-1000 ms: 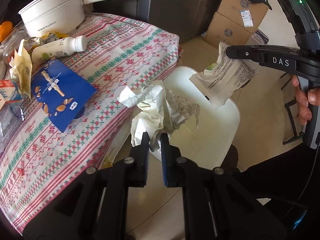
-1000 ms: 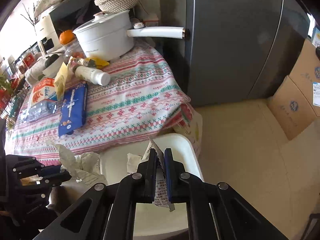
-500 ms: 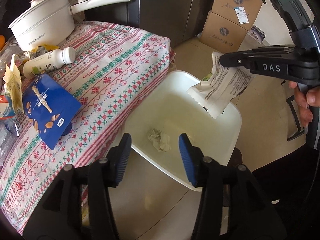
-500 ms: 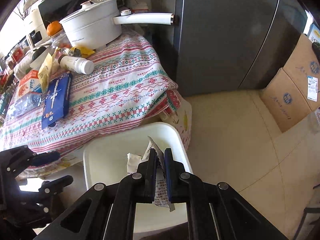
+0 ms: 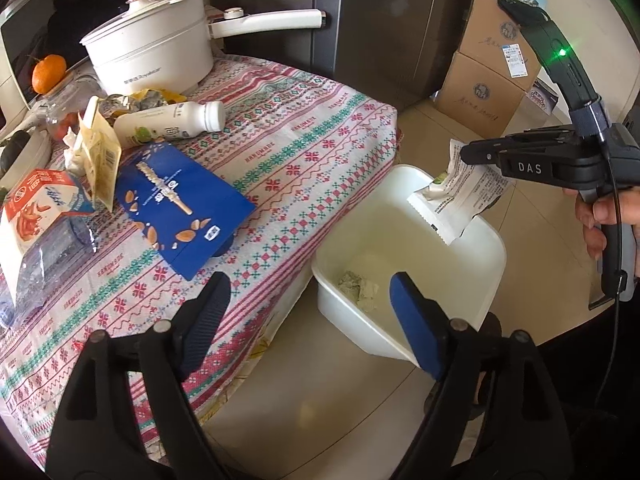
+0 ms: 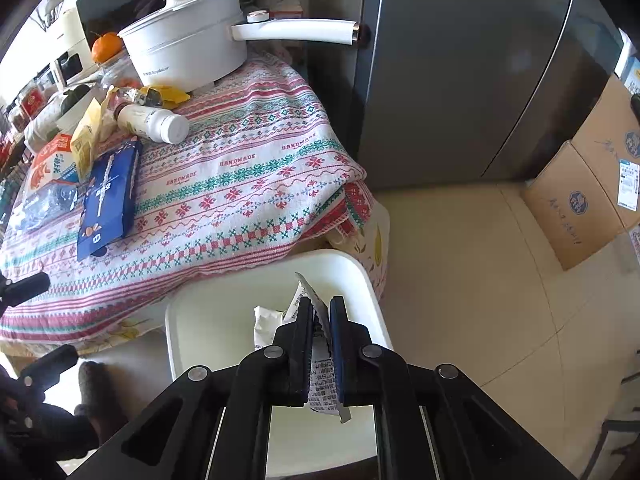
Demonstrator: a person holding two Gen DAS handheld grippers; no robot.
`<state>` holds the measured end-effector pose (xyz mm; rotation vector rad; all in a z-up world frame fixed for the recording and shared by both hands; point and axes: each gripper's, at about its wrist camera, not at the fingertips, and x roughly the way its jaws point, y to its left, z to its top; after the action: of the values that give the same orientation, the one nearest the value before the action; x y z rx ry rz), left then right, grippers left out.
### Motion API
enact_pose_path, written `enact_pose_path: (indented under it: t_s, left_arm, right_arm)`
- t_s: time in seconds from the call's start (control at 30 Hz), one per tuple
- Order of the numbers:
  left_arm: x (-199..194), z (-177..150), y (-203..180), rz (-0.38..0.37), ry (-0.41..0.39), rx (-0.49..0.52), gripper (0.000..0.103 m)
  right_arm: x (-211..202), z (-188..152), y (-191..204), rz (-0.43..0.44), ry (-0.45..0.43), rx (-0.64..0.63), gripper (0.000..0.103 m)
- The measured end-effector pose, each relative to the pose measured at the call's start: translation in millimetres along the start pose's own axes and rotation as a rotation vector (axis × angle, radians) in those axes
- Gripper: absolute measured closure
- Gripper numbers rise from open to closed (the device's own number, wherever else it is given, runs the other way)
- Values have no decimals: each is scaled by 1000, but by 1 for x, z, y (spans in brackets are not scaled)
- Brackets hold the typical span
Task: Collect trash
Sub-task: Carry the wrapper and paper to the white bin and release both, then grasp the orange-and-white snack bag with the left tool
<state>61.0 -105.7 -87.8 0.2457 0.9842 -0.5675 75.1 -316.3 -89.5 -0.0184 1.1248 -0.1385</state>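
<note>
A white plastic bin [image 5: 486,248] stands on the floor beside the table; it also shows in the right wrist view [image 6: 192,320]. Crumpled paper [image 5: 358,285] lies in its bottom. My left gripper [image 5: 308,312] is open and empty, above the bin's near edge. My right gripper [image 6: 321,320] is shut on a white printed wrapper [image 6: 320,376] and holds it over the bin; the wrapper also shows in the left wrist view [image 5: 456,204]. On the table lie a blue snack packet [image 5: 180,204], a white bottle [image 5: 168,124] and a milk carton [image 5: 36,208].
A white pot [image 5: 152,52] with a long handle stands at the table's back. An orange [image 5: 48,72] sits behind it. A grey fridge [image 6: 460,64] is past the table. Cardboard boxes [image 6: 592,200] stand on the tiled floor at the right.
My left gripper opened and the crumpled paper dropped into the bin. It then drew back toward the table. My right gripper kept hold of the wrapper above the bin.
</note>
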Motion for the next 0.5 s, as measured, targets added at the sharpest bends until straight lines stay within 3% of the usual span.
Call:
enact_pose_path:
  t_s: [0.03, 0.1, 0.17, 0.5]
  left_arm:
    - [-1, -1, 3, 5, -1, -10, 20]
    - [-3, -2, 10, 11, 3, -29, 18]
    - [-4, -4, 15, 18, 7, -45, 18]
    - [-18, -10, 46, 63, 10, -109, 17]
  right_arm:
    - [1, 1, 1, 2, 6, -1, 84]
    - [0, 2, 3, 5, 11, 9, 52]
    - [-4, 3, 6, 14, -7, 20, 39]
    - [-13, 12, 28, 32, -30, -10, 31]
